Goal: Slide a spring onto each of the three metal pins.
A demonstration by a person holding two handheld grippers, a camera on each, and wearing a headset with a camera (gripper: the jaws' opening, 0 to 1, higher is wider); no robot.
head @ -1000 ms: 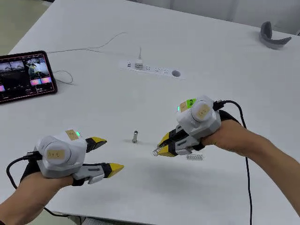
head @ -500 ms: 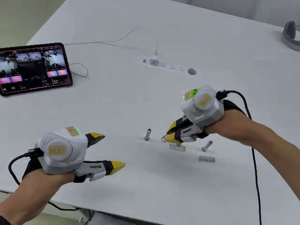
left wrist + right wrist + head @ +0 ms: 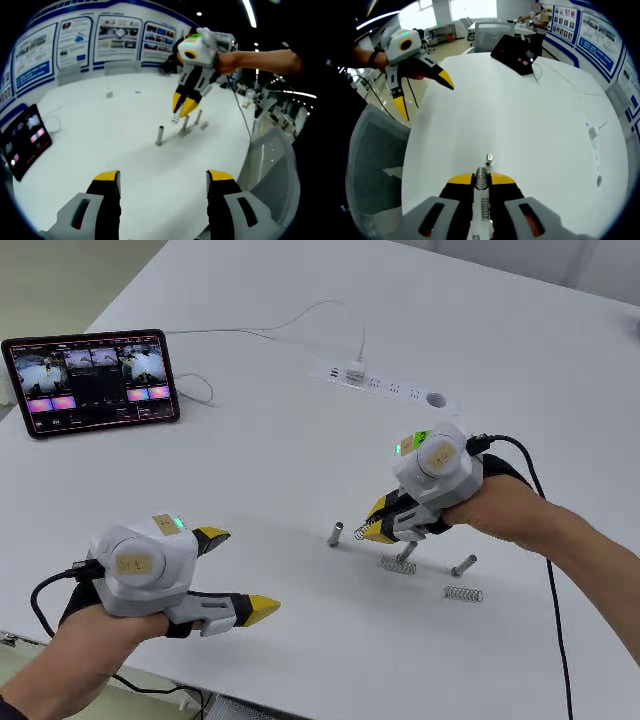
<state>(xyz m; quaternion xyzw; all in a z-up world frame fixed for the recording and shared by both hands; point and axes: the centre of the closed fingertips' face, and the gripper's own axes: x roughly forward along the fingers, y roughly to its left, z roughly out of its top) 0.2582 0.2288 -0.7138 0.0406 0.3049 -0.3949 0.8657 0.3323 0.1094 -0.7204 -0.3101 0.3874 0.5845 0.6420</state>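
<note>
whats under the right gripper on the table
Below the right gripper and its gripped spring, a loose spring lies on the table beside a metal pin. The pin's upper end is covered by the gripper.

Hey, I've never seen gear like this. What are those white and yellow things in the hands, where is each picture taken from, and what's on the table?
No robot here: a person holds a pincer-like tool in each hand. The wide picture comes from a camera on their head; the two round ones come from cameras riding on each tool. The left tool is open and empty. The right tool pinches a spring. On the white table are three metal pins, two loose springs, a tablet and a power strip.
</note>
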